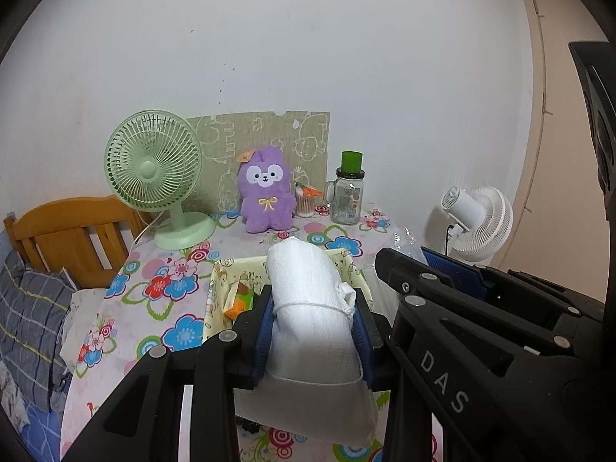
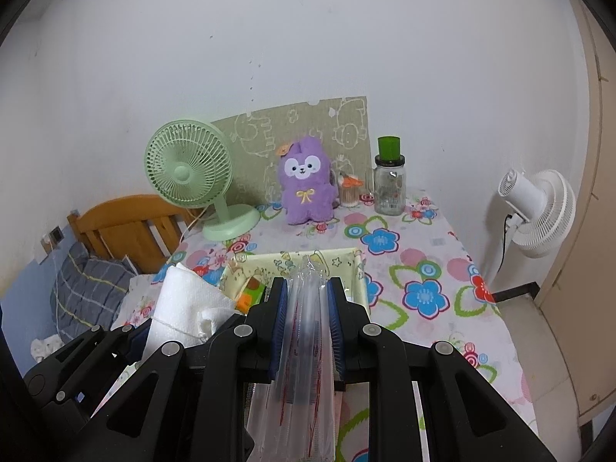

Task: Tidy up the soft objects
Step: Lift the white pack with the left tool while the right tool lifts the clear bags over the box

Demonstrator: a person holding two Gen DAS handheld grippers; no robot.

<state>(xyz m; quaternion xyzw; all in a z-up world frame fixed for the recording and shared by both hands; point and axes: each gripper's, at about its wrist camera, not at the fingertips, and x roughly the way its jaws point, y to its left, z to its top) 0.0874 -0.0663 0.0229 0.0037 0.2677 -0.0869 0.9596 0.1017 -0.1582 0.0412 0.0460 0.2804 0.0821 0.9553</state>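
Note:
My left gripper (image 1: 313, 310) is shut on a white rolled towel (image 1: 308, 308) tied with string, held above the near side of a pale yellow fabric basket (image 1: 348, 260). The towel also shows in the right wrist view (image 2: 184, 300), at the left. My right gripper (image 2: 307, 300) is shut on a clear plastic packet (image 2: 306, 346), held above the basket (image 2: 346, 260). An orange and green item (image 1: 240, 300) lies inside the basket. A purple plush toy (image 1: 265, 190) sits upright at the back of the table.
A green desk fan (image 1: 154, 169) stands back left, a glass jar (image 1: 346, 196) with a green lid back right, a cotton swab cup (image 1: 306, 202) between jar and plush. A white fan (image 1: 477, 223) stands right of the table. A wooden bed frame (image 1: 73, 231) is left.

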